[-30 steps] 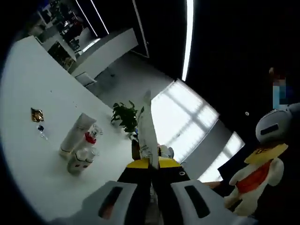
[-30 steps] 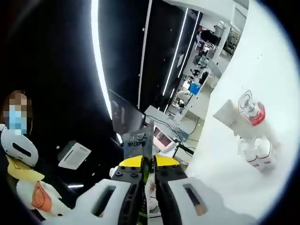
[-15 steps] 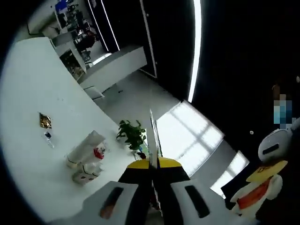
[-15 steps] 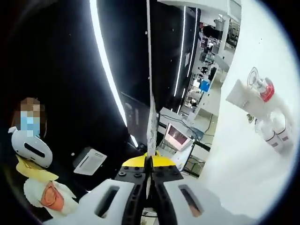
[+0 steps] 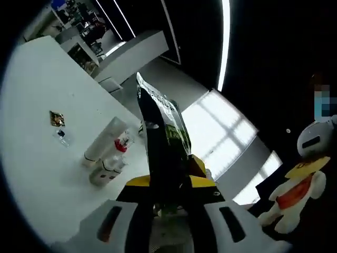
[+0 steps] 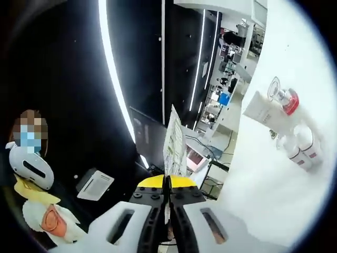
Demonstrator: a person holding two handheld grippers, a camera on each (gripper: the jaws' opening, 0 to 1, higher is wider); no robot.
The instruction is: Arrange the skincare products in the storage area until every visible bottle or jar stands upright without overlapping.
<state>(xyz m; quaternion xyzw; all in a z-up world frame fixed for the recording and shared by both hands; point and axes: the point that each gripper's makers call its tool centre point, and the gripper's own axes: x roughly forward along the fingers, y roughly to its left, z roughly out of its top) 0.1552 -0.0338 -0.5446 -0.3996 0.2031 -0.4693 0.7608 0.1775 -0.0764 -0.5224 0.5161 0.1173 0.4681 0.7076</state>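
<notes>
My left gripper [image 5: 168, 185] is shut on a flat dark packet [image 5: 164, 138] with a green and white label, its face turned toward the camera. On the white table [image 5: 37, 174] to the left stand a white tube [image 5: 104, 139], a clear bottle with a red cap [image 5: 124, 143] and white jars [image 5: 107, 169], close together and well away from the jaws. My right gripper [image 6: 167, 182] is shut on a thin pale packet [image 6: 174, 142]. The same white tube [image 6: 260, 108], red-capped bottle [image 6: 285, 98] and white jars [image 6: 302, 151] sit far to its right.
A small gold sachet [image 5: 57, 118] and a tiny blue-tipped item [image 5: 62, 135] lie on the table left of the products. A stuffed toy [image 5: 296, 194] with a white helmet stands off to the side. Behind is a dark room with light strips and shelving.
The left packet has turned from edge-on to face-on. The right packet has turned a little and shows its pale face. Both views have shifted slightly with the hands.
</notes>
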